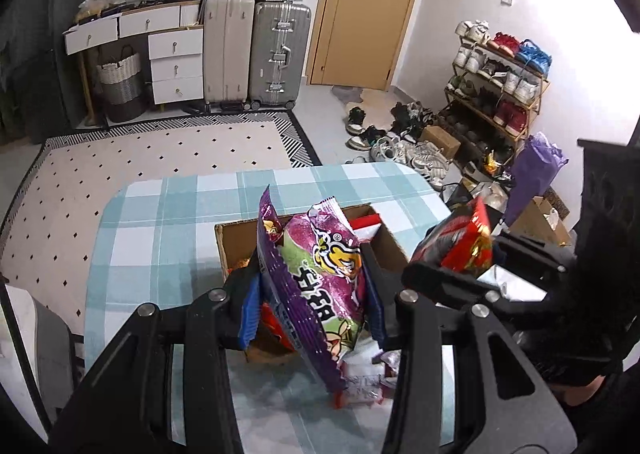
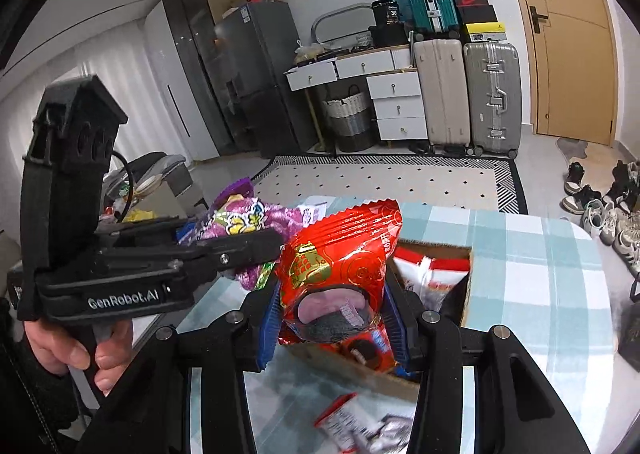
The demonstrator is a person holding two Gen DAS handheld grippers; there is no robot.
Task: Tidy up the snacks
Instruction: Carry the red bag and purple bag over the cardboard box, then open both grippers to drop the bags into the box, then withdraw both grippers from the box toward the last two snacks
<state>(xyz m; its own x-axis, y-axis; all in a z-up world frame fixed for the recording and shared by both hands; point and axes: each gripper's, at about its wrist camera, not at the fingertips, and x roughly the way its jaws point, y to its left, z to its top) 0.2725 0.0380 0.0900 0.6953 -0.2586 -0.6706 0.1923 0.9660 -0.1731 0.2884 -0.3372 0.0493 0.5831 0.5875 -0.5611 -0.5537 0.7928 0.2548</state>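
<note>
My left gripper (image 1: 310,294) is shut on a purple snack bag (image 1: 320,286), held upright above the open cardboard box (image 1: 236,234) on the checked tablecloth. In the right wrist view my right gripper (image 2: 332,310) is shut on a red snack bag (image 2: 340,254), also above the cardboard box (image 2: 466,294). Each gripper shows in the other's view: the right gripper with the red snack bag (image 1: 464,242) to the right, the left gripper with the purple snack bag (image 2: 240,221) at left, a hand under its handle. White and red packets lie inside the box.
Loose snack packets (image 2: 352,426) lie on the table (image 1: 160,213) in front of the box. Beyond the table are a dotted rug (image 1: 160,149), suitcases (image 1: 256,53), a white drawer unit, a door and a shoe rack (image 1: 496,85) with shoes on the floor.
</note>
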